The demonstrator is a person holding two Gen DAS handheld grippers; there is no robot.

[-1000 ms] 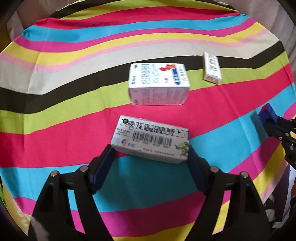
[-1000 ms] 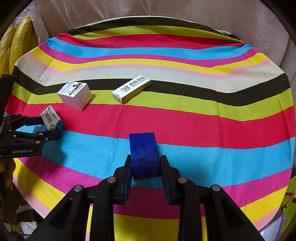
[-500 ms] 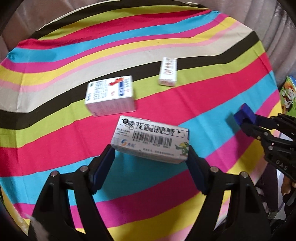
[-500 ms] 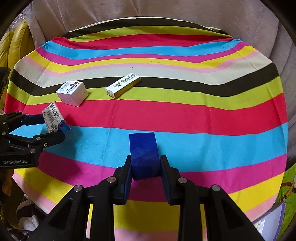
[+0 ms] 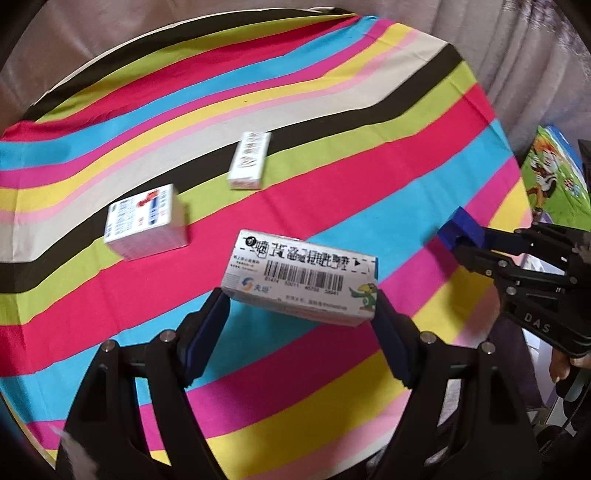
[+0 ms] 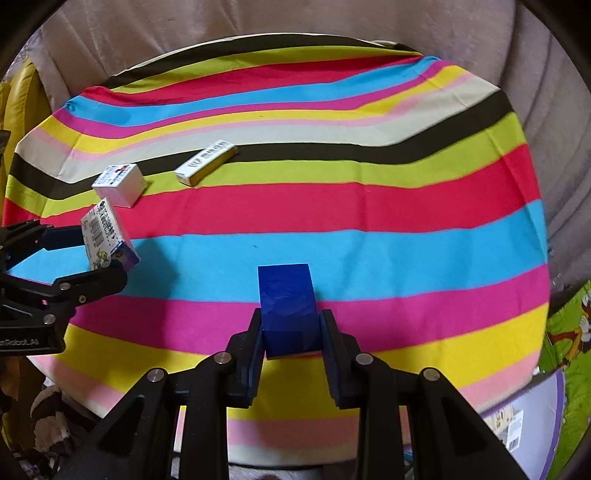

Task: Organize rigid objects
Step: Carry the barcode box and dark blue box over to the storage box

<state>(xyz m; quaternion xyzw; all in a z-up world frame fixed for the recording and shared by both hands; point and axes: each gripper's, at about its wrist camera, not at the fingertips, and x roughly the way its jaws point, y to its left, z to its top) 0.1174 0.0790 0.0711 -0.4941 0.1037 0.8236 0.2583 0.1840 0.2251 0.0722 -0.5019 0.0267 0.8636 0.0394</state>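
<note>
My left gripper (image 5: 301, 306) is shut on a white barcode box (image 5: 301, 280) with a green parrot print and holds it above the striped cloth (image 5: 332, 122). It also shows in the right wrist view (image 6: 107, 234). My right gripper (image 6: 290, 326) is shut on a dark blue block (image 6: 288, 306), also seen in the left wrist view (image 5: 458, 230). A squat white box (image 5: 144, 221) and a slim white and yellow box (image 5: 249, 160) lie on the cloth, apart from each other; they also show in the right wrist view as the squat box (image 6: 118, 184) and the slim box (image 6: 205, 162).
The cloth covers a round table (image 6: 524, 206) against a beige fabric backdrop (image 6: 295, 22). A cartoon-print item (image 5: 554, 177) lies beyond the right edge. Clutter sits below the table's left front edge (image 6: 48, 424).
Both grippers have lifted and pulled back with their loads. In the left wrist view the two boxes on the cloth have shifted left, and more of the table's near edge shows.
</note>
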